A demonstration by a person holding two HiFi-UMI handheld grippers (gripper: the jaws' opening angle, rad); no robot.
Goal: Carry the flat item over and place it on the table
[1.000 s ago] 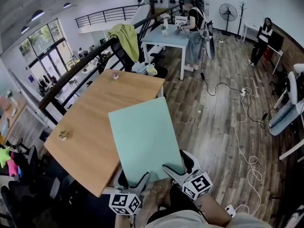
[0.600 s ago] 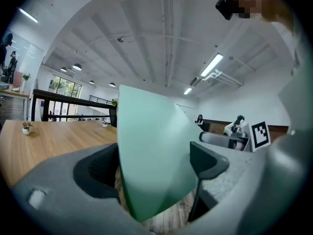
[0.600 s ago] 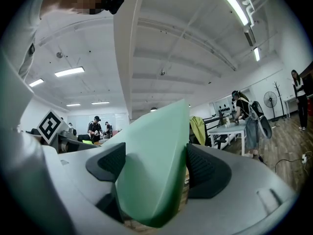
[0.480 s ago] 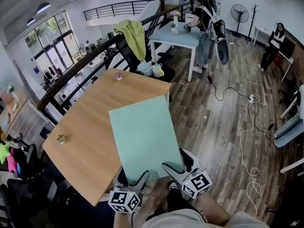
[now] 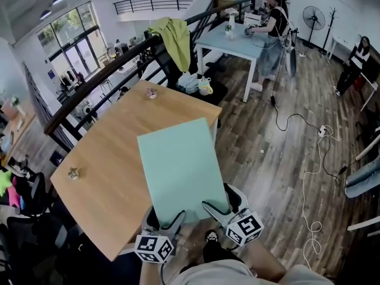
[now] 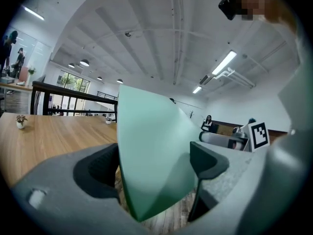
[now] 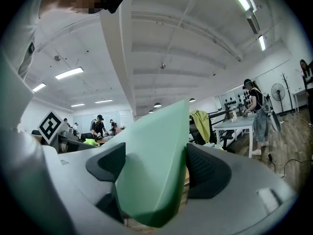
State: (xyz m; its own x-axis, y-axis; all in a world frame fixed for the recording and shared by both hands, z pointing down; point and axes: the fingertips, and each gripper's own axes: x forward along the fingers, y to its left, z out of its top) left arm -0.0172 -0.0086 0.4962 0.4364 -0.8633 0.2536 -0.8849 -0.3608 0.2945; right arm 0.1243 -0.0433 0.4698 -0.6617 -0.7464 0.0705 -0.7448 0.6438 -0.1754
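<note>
Partly over table [image 5: 107, 159] — mint sheet [image 5: 181, 168]

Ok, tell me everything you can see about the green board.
The board is a thin, pale-green rectangle, matte and rigid-looking. Its near edge is clamped by the left hand-held gripper and right hand-held gripper, one near each corner. It extends forward over the wooden table's edge; contact with the table can't be told.

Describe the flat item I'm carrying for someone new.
Find the large wooden table. Over its right edge is a pale green rectangular sheet, clamped by the left gripper and right gripper. It's the only big green panel; the table holds just two tiny ornaments.
</note>
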